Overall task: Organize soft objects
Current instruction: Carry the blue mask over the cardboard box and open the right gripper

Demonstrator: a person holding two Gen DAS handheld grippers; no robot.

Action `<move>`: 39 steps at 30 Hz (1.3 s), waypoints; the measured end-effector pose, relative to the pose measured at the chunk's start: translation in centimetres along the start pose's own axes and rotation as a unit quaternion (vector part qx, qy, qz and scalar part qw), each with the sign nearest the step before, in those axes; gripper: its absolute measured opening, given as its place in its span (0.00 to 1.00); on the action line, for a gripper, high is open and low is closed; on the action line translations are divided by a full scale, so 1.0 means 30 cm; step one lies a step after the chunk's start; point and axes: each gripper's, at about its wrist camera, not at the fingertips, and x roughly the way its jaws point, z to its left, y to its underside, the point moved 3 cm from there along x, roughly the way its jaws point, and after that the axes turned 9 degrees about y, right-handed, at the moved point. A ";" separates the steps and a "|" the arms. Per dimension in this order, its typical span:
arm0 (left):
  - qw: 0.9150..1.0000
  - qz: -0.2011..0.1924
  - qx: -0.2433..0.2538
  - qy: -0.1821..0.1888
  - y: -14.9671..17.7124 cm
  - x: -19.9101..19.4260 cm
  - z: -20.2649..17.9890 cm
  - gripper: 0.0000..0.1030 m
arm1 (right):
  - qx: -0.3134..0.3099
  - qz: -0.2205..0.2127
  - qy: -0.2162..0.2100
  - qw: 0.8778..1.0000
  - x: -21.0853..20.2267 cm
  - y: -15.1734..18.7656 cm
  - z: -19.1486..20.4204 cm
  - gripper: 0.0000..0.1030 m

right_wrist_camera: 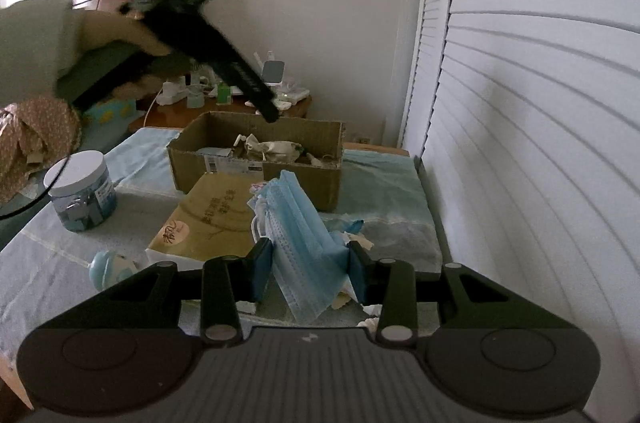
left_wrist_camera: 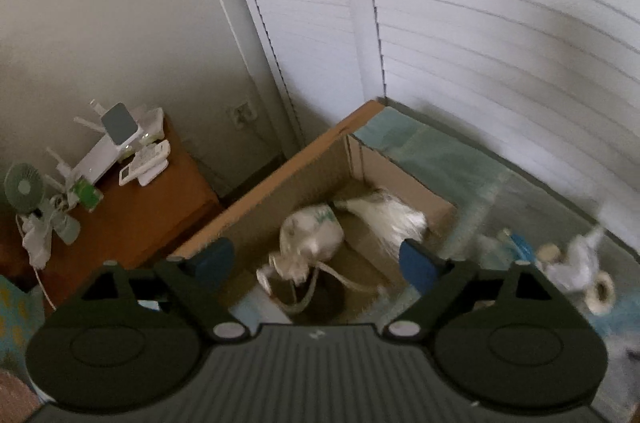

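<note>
**Box part-filled, masks in hand, more still lying out**

In the left wrist view, the left tool (left_wrist_camera: 316,261) hangs at lower centre with its blue pads spread wide and nothing between them; beneath it the open brown cardboard box (left_wrist_camera: 280,183) already holds a crumpled white cloth bag with green print and trailing cord (left_wrist_camera: 310,237) and, just to its right, a white tufted soft item (left_wrist_camera: 390,217); further right, outside the box on the pale blue bed cover (left_wrist_camera: 432,143), a small white doll-like soft toy (left_wrist_camera: 572,257) lies blurred near the frame's right edge.

In the right wrist view, from the left: a clear plastic jar with a white lid (right_wrist_camera: 82,193) stands on the cover; a small pale blue rounded toy (right_wrist_camera: 110,267) lies at lower left; a tan paper tissue pack with printed characters (right_wrist_camera: 212,215) rests in front of the box; at centre the right tool (right_wrist_camera: 310,273) is partly closed on a stack of light blue pleated face masks (right_wrist_camera: 298,227), the pads pressing its sides; white scraps lie below right, too small to identify.

By my reading the job is somewhere near the middle: two soft pieces are boxed, the masks are gripped but not yet in the box, and the doll, the blue toy and perhaps the tissue pack remain.
</note>
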 end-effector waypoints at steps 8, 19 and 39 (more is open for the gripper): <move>0.998 -0.049 -0.043 -0.006 0.197 -0.207 -0.052 0.95 | -0.004 -0.002 -0.009 1.000 -0.006 -0.024 0.011 0.44; 0.989 -0.112 -0.095 -0.032 0.438 -0.384 -0.184 0.99 | -0.006 -0.002 -0.032 0.999 0.012 -0.072 0.055 0.44; 0.973 -0.143 -0.176 -0.050 0.623 -0.356 -0.196 0.99 | -0.074 -0.010 -0.066 0.995 0.321 -0.340 0.083 0.45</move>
